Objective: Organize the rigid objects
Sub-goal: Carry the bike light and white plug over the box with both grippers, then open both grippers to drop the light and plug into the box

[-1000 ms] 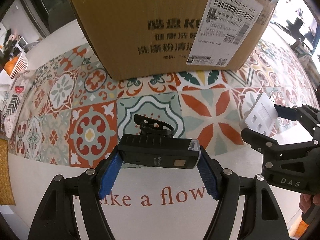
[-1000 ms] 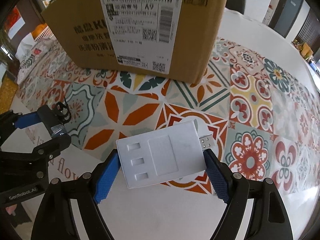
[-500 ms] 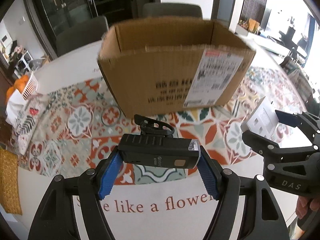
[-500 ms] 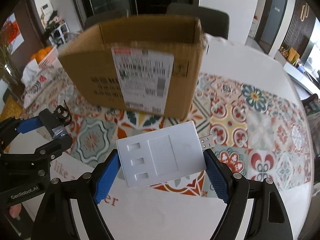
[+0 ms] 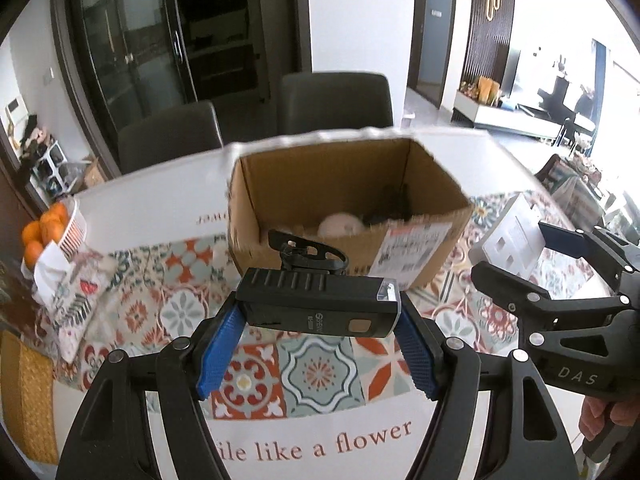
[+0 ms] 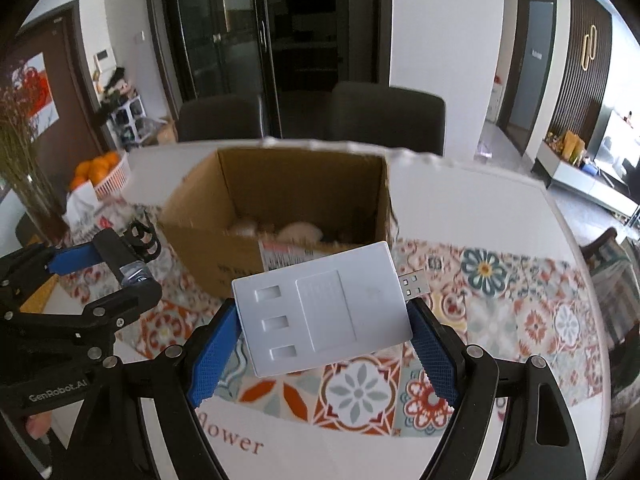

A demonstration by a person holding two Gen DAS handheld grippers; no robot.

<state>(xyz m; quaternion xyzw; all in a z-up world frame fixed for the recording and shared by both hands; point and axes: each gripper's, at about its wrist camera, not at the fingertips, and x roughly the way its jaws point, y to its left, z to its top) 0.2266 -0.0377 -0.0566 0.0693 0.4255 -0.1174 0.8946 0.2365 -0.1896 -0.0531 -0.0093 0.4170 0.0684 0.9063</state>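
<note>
Box (image 5: 416,248), open-topped on the patterned mat (image 5: 316,372), is now seen from above, both loads having been raised. A black lamp (image 5: 320,308) is clamped in the left gripper (image 5: 316,340), a white USB hub (image 6: 320,312) in the right gripper (image 6: 324,344); dropping in is judged next.

White table (image 5: 168,184) bears patterned cloth (image 5: 320,372), cardboard box (image 5: 420,256), orange basket (image 5: 74,228).

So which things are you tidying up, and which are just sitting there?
For the job:
- black bike light, held in left tool
- white USB hub, held in right tool
- cardboard box

Just lying about:
- basket of oranges
- chairs
- patterned tablecloth
</note>
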